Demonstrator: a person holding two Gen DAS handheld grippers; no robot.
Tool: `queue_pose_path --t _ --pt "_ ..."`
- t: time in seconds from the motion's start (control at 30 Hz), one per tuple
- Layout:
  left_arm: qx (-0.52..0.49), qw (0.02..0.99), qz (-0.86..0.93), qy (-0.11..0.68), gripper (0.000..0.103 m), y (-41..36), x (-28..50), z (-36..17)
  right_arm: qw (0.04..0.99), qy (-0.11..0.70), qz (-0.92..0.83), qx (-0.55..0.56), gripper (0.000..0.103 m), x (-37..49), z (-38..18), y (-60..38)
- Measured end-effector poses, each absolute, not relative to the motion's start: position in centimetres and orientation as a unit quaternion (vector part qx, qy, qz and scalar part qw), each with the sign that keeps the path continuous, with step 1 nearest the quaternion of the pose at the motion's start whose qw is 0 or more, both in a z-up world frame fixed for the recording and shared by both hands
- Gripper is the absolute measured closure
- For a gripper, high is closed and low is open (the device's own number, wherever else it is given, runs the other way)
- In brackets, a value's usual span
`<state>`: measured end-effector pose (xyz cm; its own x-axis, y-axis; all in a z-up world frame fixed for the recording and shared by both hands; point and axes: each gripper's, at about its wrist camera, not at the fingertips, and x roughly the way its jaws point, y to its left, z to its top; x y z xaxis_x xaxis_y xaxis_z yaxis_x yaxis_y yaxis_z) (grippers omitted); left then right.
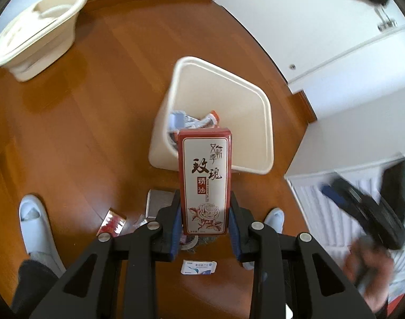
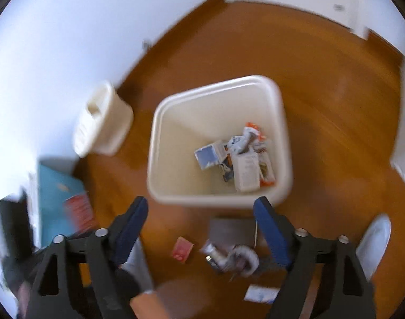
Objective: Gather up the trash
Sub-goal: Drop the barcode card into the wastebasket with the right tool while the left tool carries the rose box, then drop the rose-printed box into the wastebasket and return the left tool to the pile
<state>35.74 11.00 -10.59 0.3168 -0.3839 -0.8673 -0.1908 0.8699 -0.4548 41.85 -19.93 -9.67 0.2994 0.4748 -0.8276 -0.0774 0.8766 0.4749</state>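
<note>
Gripped upright between the left gripper's [image 1: 204, 212] blue pads, one red-and-cream rose-printed cardboard box [image 1: 204, 183] is hanging above the cream square plastic bin's [image 1: 266, 122] near rim. Right gripper [image 2: 201, 226] is hovering empty, jaws wide, over several scraps lying on the wooden floor [image 2: 335, 106].

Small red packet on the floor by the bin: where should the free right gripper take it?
Come straight down on the red packet with the open right gripper and close across its narrower width; it lies flat on the floor, apart from the crumpled litter beside it.

red rose-print box [image 1: 204, 180], cream bin [image 1: 255, 122]
</note>
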Motion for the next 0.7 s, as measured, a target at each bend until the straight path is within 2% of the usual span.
queue_pose_path --t 0.13,0.2,0.27,0.47,0.7 --pt "-0.187 0.778 -0.064 0.596 0.074 7.5 39.6 -11.5 0.797 0.54 0.16 0.218 0.016 38.9 -9.2 -23.7" --pt "-0.165 0.772 -0.063 0.611 0.074 5.9 42.4 -13.1 0.774 0.559 0.14 0.264 0.016 39.3 -9.9 -25.1" --pt "-0.152 0.756 -0.058 0.634 0.074 4.4 45.8 -15.5 0.757 0.547 0.152 0.322 0.016 39.7 -9.9 -26.6" --pt "-0.062 0.692 -0.029 0.718 0.074 -0.3 54.3 -24.7 0.751 0.514 0.14 0.389 0.016 40.7 -8.4 -28.8" --pt "-0.101 0.633 0.022 0.767 0.074 -0.2 58.5 -31.7 0.731 0.512 0.124 0.435 0.016 39.9 -8.8 -31.5"
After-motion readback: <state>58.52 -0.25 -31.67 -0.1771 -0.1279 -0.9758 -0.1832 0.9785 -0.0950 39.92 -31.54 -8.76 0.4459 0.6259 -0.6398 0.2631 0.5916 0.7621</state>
